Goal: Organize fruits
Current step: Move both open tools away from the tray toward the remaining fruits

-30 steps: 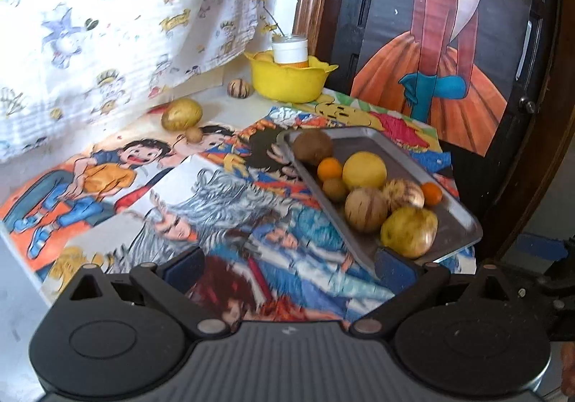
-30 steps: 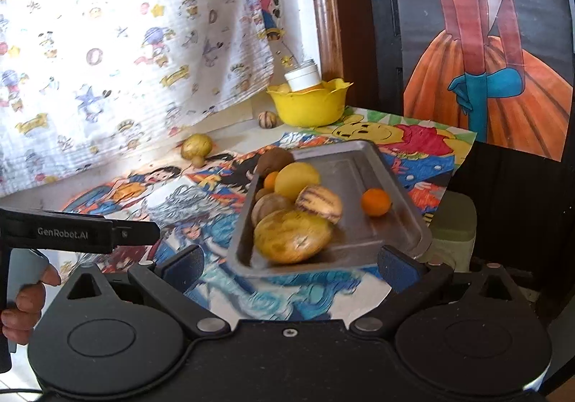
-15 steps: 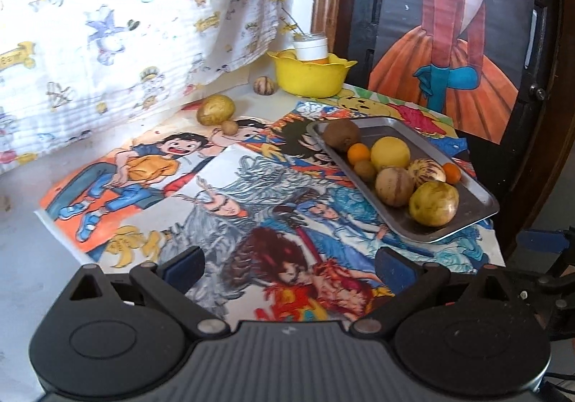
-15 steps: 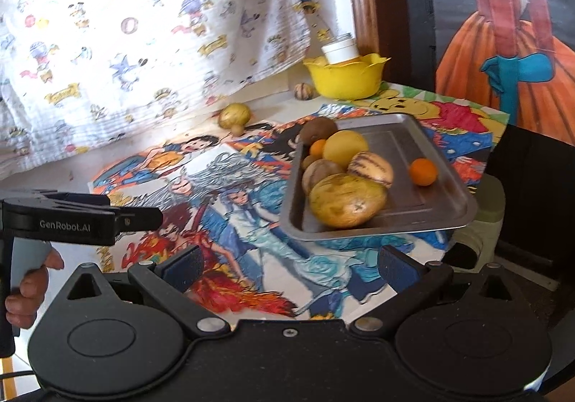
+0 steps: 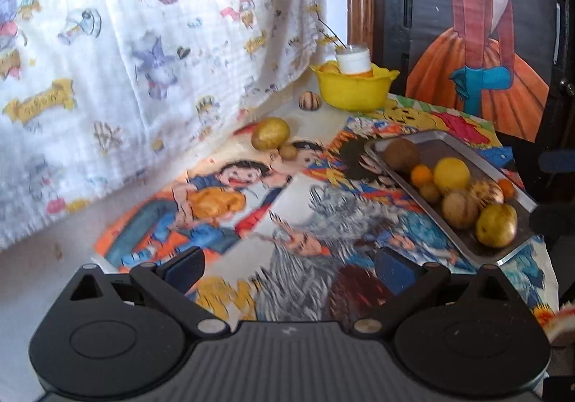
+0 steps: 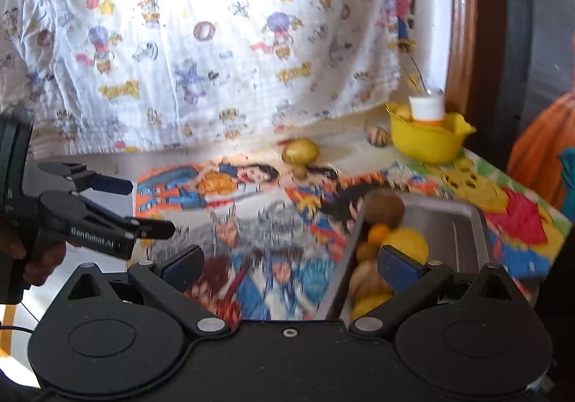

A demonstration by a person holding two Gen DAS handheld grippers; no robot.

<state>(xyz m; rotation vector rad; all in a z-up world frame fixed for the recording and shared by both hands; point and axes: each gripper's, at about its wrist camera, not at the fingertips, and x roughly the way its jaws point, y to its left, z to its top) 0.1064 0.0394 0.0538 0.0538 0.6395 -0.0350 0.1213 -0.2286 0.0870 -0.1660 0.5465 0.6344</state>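
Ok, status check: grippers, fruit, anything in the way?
Left gripper open, empty. Right gripper open, empty. Fruit piled on metal tray; potato loose by yellow bowl. Nothing blocking.

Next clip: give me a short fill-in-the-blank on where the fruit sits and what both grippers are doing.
1. Most of the fruit lies in the metal ____, whose rim shows at the table's right side.
2. The white-capped bottle stands in the ____ bowl.
3. The left gripper and the right gripper both have their jaws ____, holding nothing.
4. The large yellow fruit off the tray lies near the hanging ____.

Missing words: tray; yellow; open; cloth
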